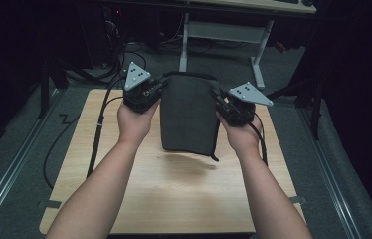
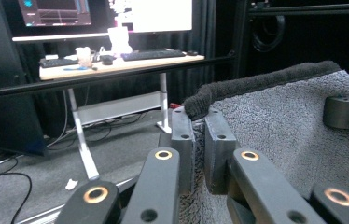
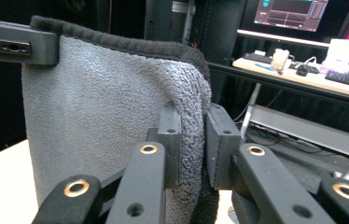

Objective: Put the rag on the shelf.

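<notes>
A dark grey towel (image 1: 189, 114) hangs folded above the wooden table (image 1: 174, 194), held up by its two top corners. My left gripper (image 1: 160, 85) is shut on the towel's left top corner; in the left gripper view the fluffy cloth (image 2: 275, 126) is pinched between the jaws of the left gripper (image 2: 199, 140). My right gripper (image 1: 220, 99) is shut on the right top corner; in the right gripper view the towel (image 3: 102, 107) is squeezed between the jaws of the right gripper (image 3: 192, 140). The towel's lower edge floats clear of the tabletop and casts a shadow.
Behind the table stands a white-legged desk (image 1: 224, 30) with cables on the floor around it. That desk (image 2: 116, 65) carries a keyboard and monitors. Black cables (image 1: 97, 134) trail from the grippers over the table's left side.
</notes>
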